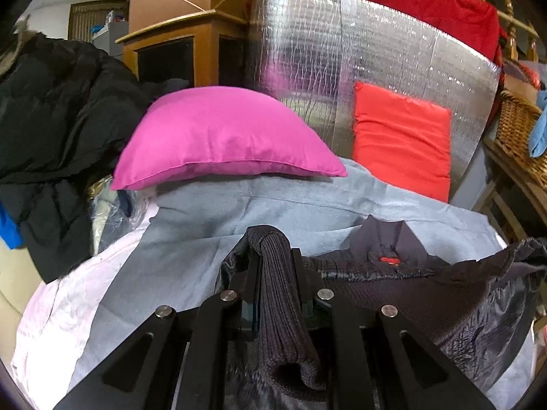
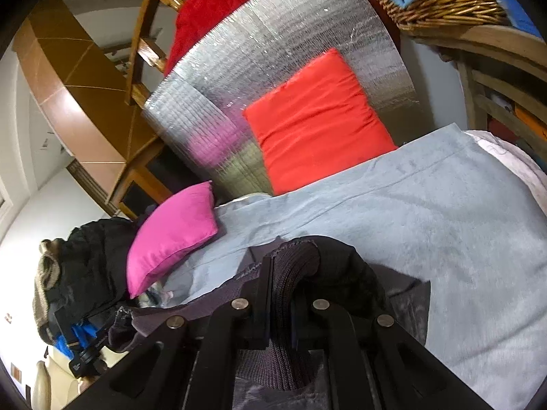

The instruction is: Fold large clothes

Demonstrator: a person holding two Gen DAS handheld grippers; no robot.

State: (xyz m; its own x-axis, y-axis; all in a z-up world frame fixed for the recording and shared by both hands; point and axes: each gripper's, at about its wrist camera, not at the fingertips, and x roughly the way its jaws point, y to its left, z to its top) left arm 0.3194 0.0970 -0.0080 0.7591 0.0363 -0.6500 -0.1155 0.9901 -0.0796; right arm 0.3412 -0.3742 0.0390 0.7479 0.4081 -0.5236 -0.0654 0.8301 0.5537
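Pinching a ribbed fold of the dark jacket [image 1: 393,294], the left gripper [image 1: 273,263] has its fingers clamped on it. Same deal for the right gripper [image 2: 290,270]. Jacket's sprawled on the grey blanket [image 1: 191,239], pink pillow [image 1: 218,136] around 11 o'clock.

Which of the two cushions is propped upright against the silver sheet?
The red cushion. It stands against the silver sheet, while the pink cushion lies flat on the grey blanket.
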